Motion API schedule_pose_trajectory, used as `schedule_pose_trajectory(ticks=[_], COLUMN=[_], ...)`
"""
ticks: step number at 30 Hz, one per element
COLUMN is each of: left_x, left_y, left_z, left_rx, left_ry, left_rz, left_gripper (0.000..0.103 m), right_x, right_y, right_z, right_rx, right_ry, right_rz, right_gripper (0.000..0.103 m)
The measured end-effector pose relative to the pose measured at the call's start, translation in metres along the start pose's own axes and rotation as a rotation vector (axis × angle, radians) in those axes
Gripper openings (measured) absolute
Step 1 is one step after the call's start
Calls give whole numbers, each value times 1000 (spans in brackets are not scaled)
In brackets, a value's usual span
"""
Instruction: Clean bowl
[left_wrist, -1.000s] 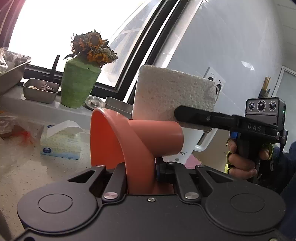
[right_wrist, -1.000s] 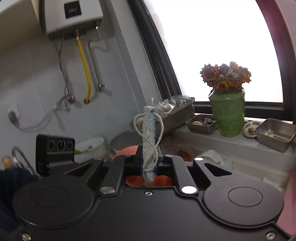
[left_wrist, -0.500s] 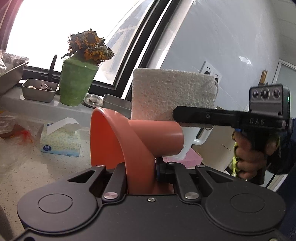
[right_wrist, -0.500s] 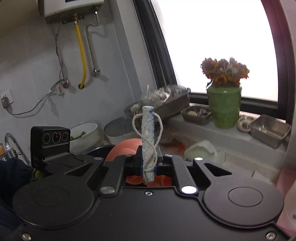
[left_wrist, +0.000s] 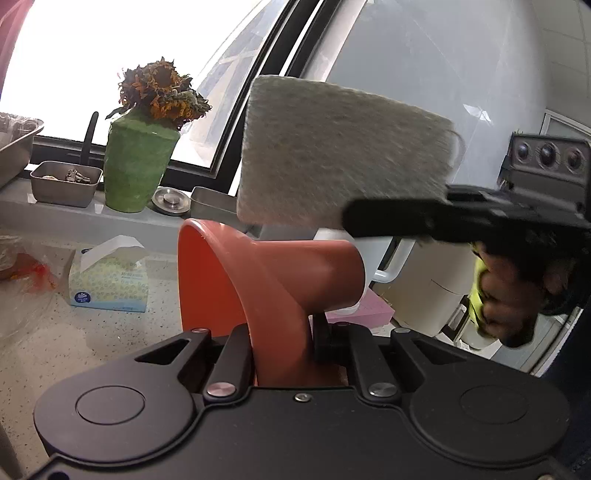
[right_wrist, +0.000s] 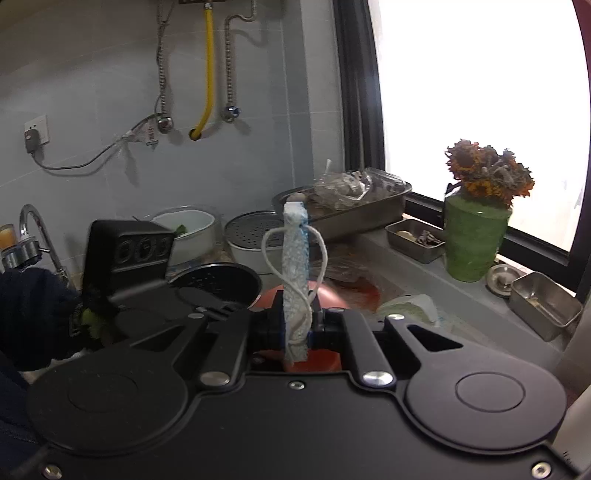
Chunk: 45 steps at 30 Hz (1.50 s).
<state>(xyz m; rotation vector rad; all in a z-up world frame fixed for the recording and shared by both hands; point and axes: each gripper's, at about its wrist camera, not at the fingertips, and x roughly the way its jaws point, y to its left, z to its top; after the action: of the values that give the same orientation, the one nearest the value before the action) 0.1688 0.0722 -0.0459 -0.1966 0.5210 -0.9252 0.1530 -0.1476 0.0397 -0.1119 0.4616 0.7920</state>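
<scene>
Green vase (left_wrist: 138, 166) of dried flowers (left_wrist: 162, 92) on windowsill, beside small steel tray (left_wrist: 64, 182); tissue box (left_wrist: 109, 280) on countertop below.

bowl (left_wrist: 266, 280): near rim hidden in left gripper (left_wrist: 282, 343) | sponge (left_wrist: 332, 158): right edge blurred | tray (left_wrist: 14, 147): cut off left

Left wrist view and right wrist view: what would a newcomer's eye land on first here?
The orange bowl dominates the left wrist view, its rim clamped on edge in the left gripper. Above it the pale sponge fills the middle, pinched by the right gripper, which a hand holds at the right. Behind, on the sill, a green vase of dried flowers stands against the bright window.
</scene>
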Motion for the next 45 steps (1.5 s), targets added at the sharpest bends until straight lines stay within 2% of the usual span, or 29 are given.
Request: schedule_pose_trajectory(ticks=[4, 9, 12, 15, 17, 19, 21, 24, 31, 38, 45], left_x=[1, -4, -9, -12, -13, -14, -12, -11, -10, -15, -12], left_y=[-7, -11, -8, -9, -10, -12, -15, -17, -16, -22, 0], left_z=[0, 1, 3, 8, 10, 11, 9, 5, 8, 10, 13], left_rx=[36, 69, 71, 94, 104, 107, 121, 113, 82, 46, -154], left_ry=[10, 20, 22, 28, 23, 19, 45, 67, 68, 23, -94], left_rz=[3, 16, 19, 23, 21, 14, 7, -27, -51, -83, -115], left_gripper=[11, 11, 11, 11, 11, 11, 11, 11, 11, 11, 11], right_x=[10, 26, 30, 35, 37, 37, 40, 42, 47, 54, 52], right_y=[-10, -28, -37, -38, -30, -25, -20, -22, -25, -32, -14], right_z=[2, -5, -17, -43, -65, -80, -101, -107, -121, -132, -143], right_rx=[-19, -117, -224, -420, -606, -725, -886, -926, -1008, -1023, -1060], right_ry=[24, 56, 93, 115, 106, 90, 66, 67, 38, 35, 14], right_rz=[-9, -74, -106, -125, -155, -182, -223, -234, -262, -281, -219], right_gripper=[11, 11, 11, 11, 11, 12, 12, 11, 11, 11, 11])
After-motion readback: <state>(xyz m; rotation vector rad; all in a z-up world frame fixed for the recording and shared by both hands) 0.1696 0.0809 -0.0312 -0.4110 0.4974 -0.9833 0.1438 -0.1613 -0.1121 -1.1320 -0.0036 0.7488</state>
